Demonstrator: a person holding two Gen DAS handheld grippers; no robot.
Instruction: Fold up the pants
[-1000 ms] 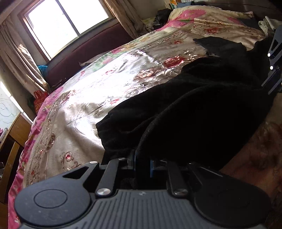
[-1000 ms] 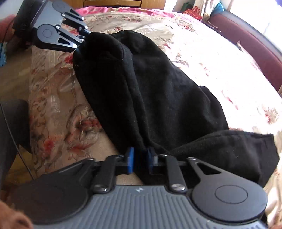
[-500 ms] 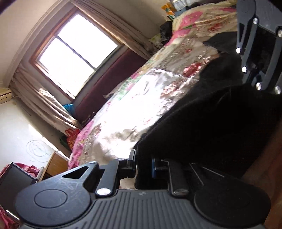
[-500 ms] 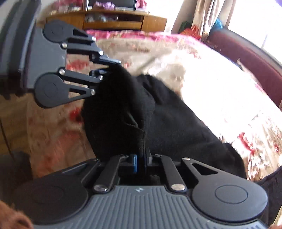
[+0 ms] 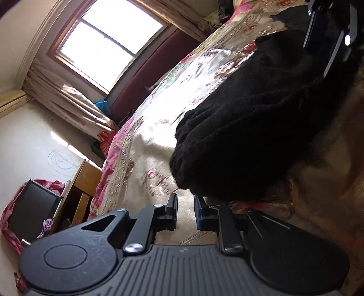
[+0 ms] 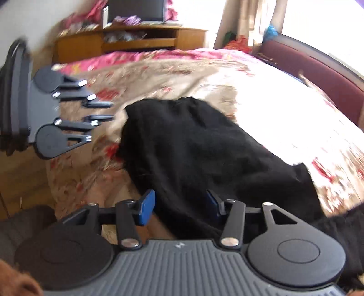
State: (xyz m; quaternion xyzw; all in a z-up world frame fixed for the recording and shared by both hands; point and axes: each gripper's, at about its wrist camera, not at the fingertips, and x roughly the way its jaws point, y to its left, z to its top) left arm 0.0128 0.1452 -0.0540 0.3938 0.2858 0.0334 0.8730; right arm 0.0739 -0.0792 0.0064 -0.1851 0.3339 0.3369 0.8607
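Item one: black pants [image 6: 195, 154], soft knit, lay in a folded heap on my bed, on the floral bedspread [image 6: 173, 75]. In my right wrist view the heap ran from just ahead of my right fingers toward the far middle of the bed, with a loose edge trailing off to the right. In my left wrist view the same pants [image 5: 250, 127] bulked up right of centre, rounded folded end nearest me.

Item two: my left gripper [image 5: 185, 210]. Its fingers stood a narrow gap apart and were opening. Nothing lay between them; bare bedspread [image 5: 159, 136] showed through the gap. The folded end of the pants sat just beyond the tips, not pinched. From the right wrist view this gripper [image 6: 111, 111] hung at the left, fingers apart, just beside the far left edge of the pants.

Item three: my right gripper [image 6: 179, 205]. Its fingers stood wide and were opening. The near end of the pants lay between the blue pads [image 6: 145, 207], which did not press on the cloth. From the left wrist view a part of this gripper [image 5: 329, 41] showed at the far right, over the pants.

Item four, surroundings: window [image 5: 109, 43] with curtains [image 5: 68, 102] at the far left; dark red headboard [image 6: 318, 75] along the bed's right side; wooden cabinet [image 6: 127, 41] beyond the foot, carrying a dark screen [image 6: 136, 10].
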